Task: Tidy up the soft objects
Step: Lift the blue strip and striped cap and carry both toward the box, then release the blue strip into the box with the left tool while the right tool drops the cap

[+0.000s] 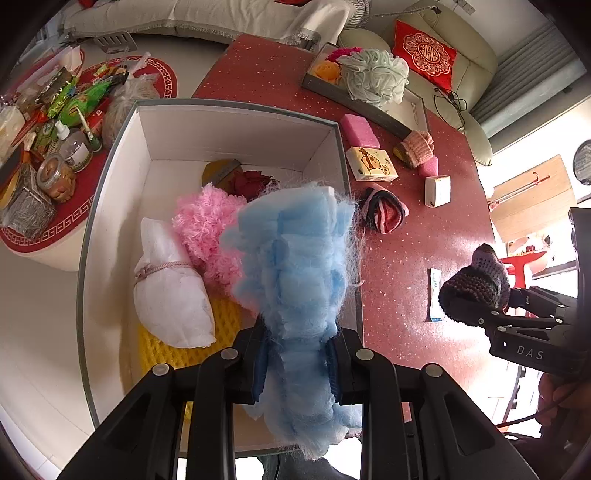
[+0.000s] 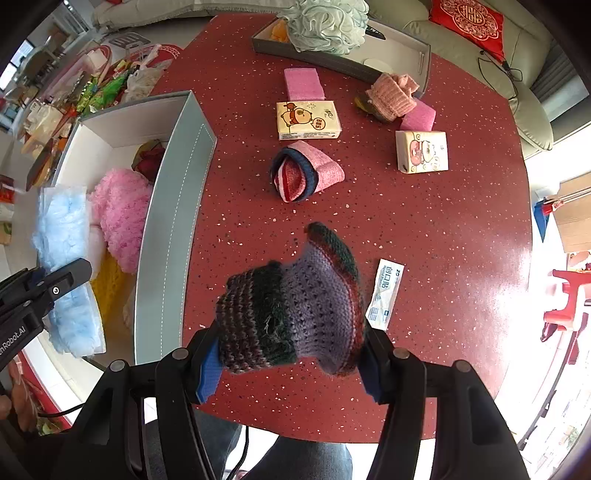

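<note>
The left claw (image 1: 295, 363) is clamped on a blue fluffy duster (image 1: 295, 266), its blue pads pressed into the lower part of the fluff, and it holds the duster above the near end of the grey box (image 1: 236, 109). The right claw (image 2: 291, 363) is clamped on a knitted purple and dark sock (image 2: 291, 314), held over the red counter (image 2: 424, 229) just right of the box's long wall.

Inside the box lie a white stuffed bag (image 1: 170, 291) tied with cord, a pink fluffy ball (image 1: 207, 229) touching it, a yellow foam net (image 1: 192, 343) beneath them, and at the far end a dark red cloth (image 1: 251, 182) beside a yellow piece. The hanging duster hides part of the box floor from the left wrist view.

On the counter beyond the sock sit a rolled pink and navy sock (image 2: 304, 173), two tissue packs (image 2: 306, 120) printed with a cartoon, two pink sponges (image 2: 303, 84), and a pink knitted roll (image 2: 391, 94) touching the nearer sponge. A small white sachet (image 2: 384, 293) lies just right of the held sock. At the far edge a shallow grey tray (image 2: 424, 51) holds a pale green mesh puff (image 2: 325, 22) and something orange.

Left of the box, a round red-rimmed side table (image 1: 29, 236) is crowded with snack packets, bottles and a jar. A sofa with a red cushion (image 1: 424, 55) stands behind the counter.
</note>
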A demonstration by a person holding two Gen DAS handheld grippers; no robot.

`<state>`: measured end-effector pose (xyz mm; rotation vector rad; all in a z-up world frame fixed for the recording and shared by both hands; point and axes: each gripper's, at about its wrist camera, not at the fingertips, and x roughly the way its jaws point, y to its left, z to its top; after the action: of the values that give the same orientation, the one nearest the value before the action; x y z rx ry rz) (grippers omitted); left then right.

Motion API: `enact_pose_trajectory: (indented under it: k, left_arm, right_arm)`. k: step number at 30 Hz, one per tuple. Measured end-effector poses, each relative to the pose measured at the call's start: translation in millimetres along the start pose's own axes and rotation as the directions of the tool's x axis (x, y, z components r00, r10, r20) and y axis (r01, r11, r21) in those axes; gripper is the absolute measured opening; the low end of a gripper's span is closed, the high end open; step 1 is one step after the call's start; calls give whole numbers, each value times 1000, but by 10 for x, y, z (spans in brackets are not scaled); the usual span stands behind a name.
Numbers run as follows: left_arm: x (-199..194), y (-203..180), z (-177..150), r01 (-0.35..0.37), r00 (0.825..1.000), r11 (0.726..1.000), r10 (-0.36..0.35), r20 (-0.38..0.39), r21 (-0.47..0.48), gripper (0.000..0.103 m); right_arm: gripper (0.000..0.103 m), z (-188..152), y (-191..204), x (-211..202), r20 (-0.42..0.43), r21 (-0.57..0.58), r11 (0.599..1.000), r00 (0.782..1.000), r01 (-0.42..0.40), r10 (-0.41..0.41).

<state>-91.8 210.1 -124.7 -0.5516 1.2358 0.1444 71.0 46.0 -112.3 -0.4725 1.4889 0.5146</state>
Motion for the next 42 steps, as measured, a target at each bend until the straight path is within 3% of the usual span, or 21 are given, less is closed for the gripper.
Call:
enact_pose_trajectory:
  k: [19, 27, 42]
  left_arm:
    - [-124, 392, -93, -33, 999, 992, 38, 36, -123, 27]
    - [-146, 617, -155, -65, 997, 976, 73, 32, -207, 28]
    - [-204, 681, 52, -90, 993, 965, 108, 57, -248, 28]
  right_arm:
    - [64, 256, 477, -16, 8, -133, 991, 1000, -26, 27]
    - [64, 441, 878, -41, 14, -245, 968, 998, -50, 55]
    - [64, 884, 1487, -116, 33, -365, 928, 996, -70, 88]
